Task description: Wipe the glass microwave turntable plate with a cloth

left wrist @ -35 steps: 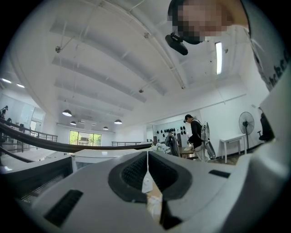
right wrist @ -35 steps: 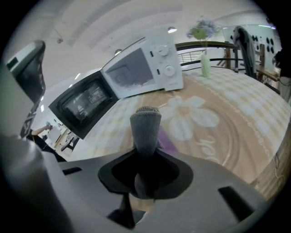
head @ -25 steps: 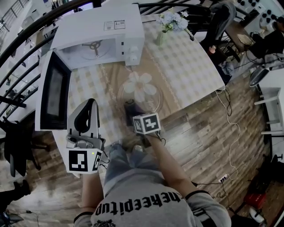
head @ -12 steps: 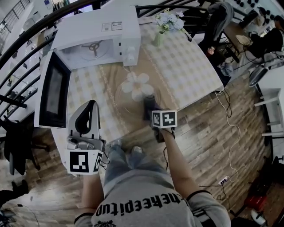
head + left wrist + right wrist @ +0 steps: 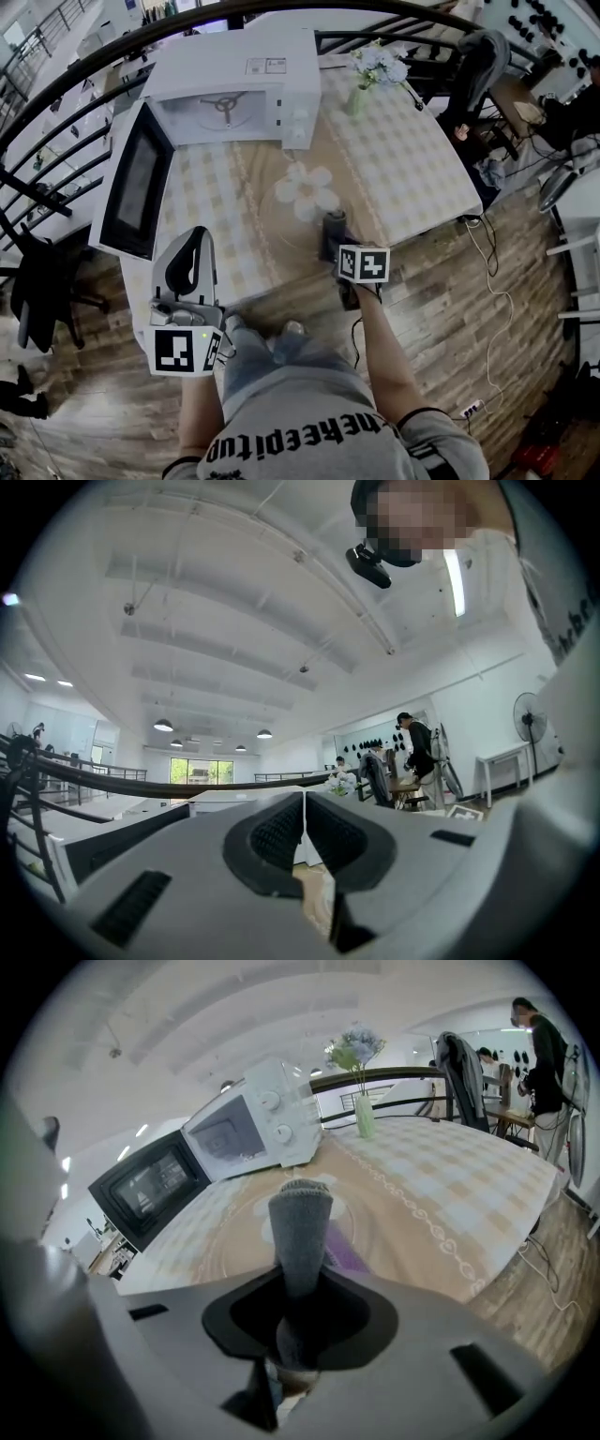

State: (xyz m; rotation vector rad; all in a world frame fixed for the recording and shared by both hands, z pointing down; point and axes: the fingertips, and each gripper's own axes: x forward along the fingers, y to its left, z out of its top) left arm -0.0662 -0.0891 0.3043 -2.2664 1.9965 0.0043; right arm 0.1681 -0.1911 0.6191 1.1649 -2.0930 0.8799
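The right gripper (image 5: 333, 232), clamped on the grey cloth (image 5: 300, 1227), points it at the glass plate (image 5: 286, 217) lying flat on the desk (image 5: 412, 178) just ahead (the left gripper (image 5: 187, 262), jaws together and empty, is farther away).

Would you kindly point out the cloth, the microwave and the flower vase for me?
cloth (image 5: 300, 1227): right gripper view, middle of the grey roll.
microwave (image 5: 225, 58): head view, its white top.
vase (image 5: 357, 99): head view, its body.
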